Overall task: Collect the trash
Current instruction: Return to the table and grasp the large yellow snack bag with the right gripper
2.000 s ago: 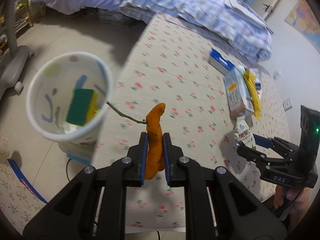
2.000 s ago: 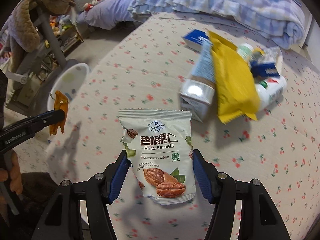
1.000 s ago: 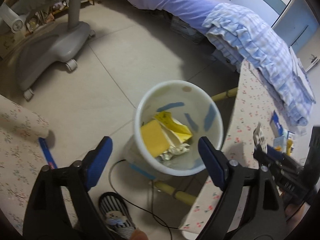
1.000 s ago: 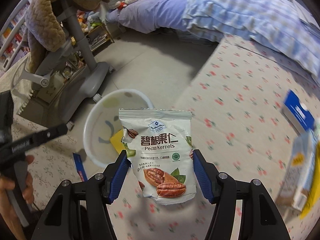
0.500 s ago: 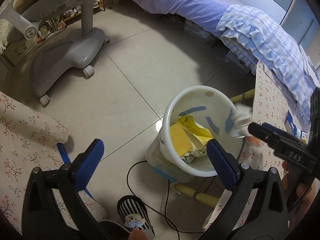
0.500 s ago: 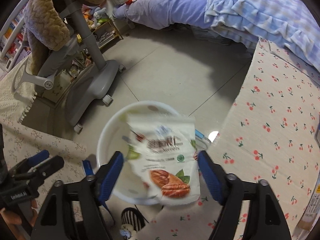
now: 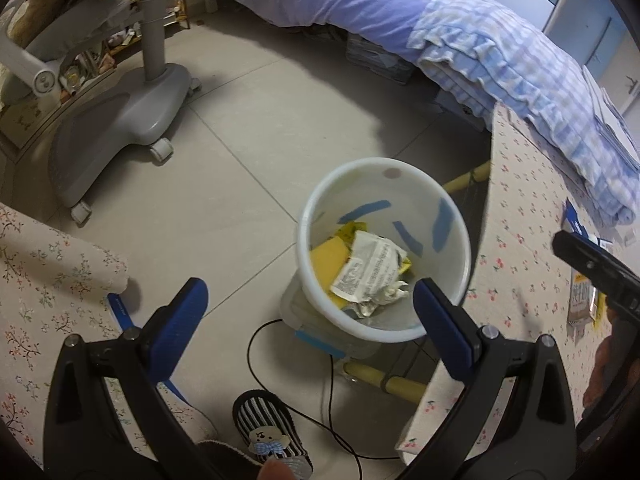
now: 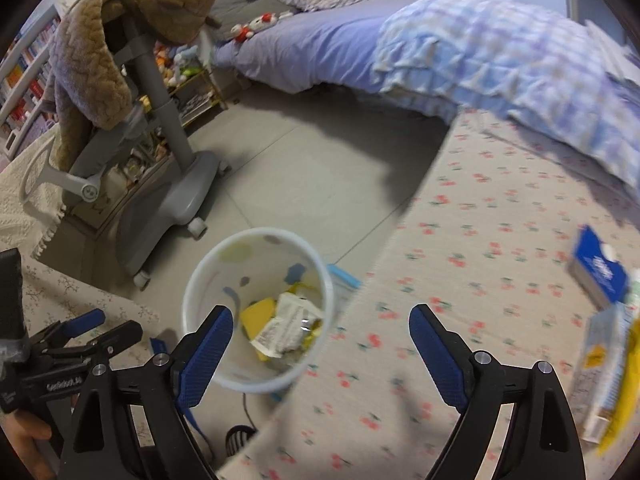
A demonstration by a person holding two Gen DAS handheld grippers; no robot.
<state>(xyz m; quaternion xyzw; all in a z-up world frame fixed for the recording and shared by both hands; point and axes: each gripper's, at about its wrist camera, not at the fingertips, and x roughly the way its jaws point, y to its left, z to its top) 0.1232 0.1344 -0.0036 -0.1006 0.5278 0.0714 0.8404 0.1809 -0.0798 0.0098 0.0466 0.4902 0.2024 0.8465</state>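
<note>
Behind everything, a bed with purple sheet and a checked blue quilt, a grey wheeled stand on the tiled floor. Nearer, a table under a cherry-print cloth, with trash left at its far right end: a blue box, a carton and a yellow wrapper beside it. On the floor just beside the table edge, a white bin, now with a crumpled snack bag lying on top of a yellow sponge and other scraps. A second ago still pinched in the right tool and carried over the rim; half a second ago caught falling; now at rest inside. Right tool empty, jaws widening further, nothing between them, poised over the bin's near edge and the table corner. Left tool spread as wide as it goes, nothing held, pointed down at the bin, already parted a second ago and unchanged since. Two seconds back an orange peel was clamped there; presumably down among the scraps, though not clear to see. Likely meaning: two pieces delivered, both tools free, the pile at the table's far end next. Below, a striped slipper and a thin black cable.
</note>
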